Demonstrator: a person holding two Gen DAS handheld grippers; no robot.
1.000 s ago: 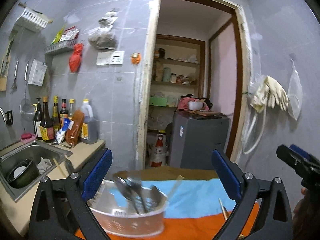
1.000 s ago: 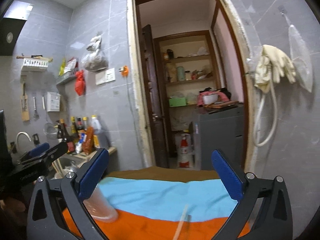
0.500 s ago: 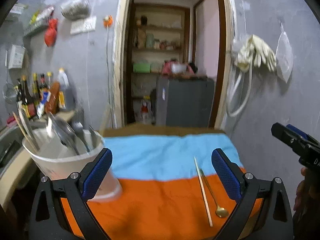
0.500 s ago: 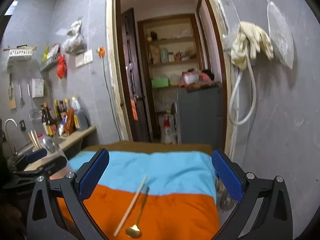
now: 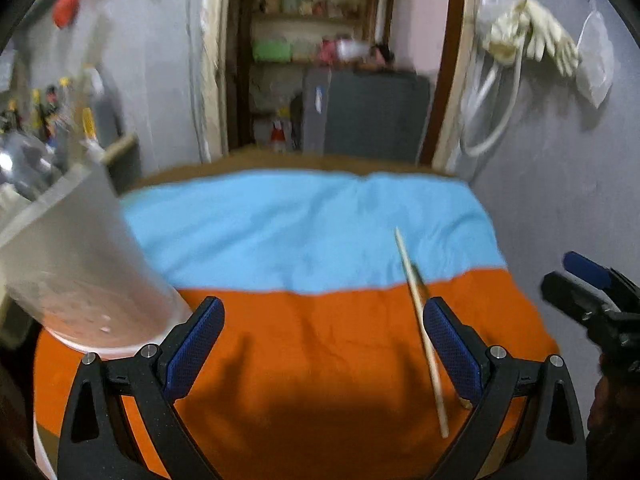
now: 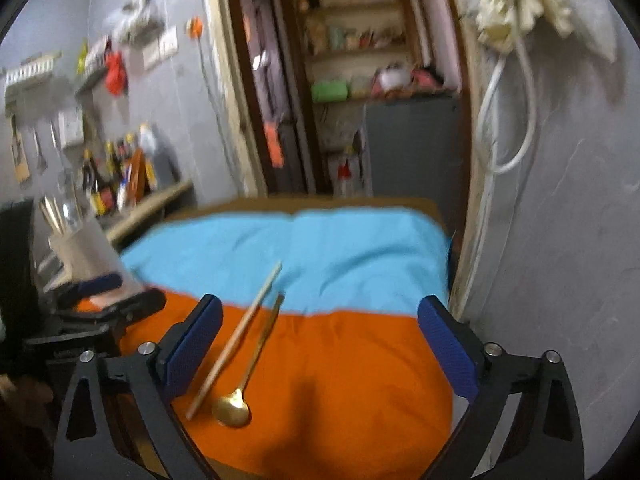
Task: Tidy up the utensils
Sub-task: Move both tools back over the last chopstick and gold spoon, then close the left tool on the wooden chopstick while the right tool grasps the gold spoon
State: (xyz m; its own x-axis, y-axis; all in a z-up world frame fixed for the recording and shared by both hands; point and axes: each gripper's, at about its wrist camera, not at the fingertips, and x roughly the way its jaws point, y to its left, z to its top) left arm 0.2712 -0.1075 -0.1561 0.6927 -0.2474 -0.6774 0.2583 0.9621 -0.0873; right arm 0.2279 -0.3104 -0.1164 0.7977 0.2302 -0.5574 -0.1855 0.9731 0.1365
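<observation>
Right wrist: chopsticks [image 6: 54, 214] in white holder [image 6: 86, 254]

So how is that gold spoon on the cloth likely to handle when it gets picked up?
The gold spoon looks like thin metal, so probably stiff and light. Its slim handle lies flat on the soft orange cloth, so pinching it may be fiddly. The chopstick lies close alongside and could get nudged.

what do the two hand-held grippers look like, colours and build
Both look alike. The left hand-held gripper and the right hand-held gripper have matte black frames that branch into two angular arms with cut-out openings. Silver round bolt heads sit at the joints. Each finger ends in a long flat pad of dark blue, finely textured material. No cables or markings show.
</observation>
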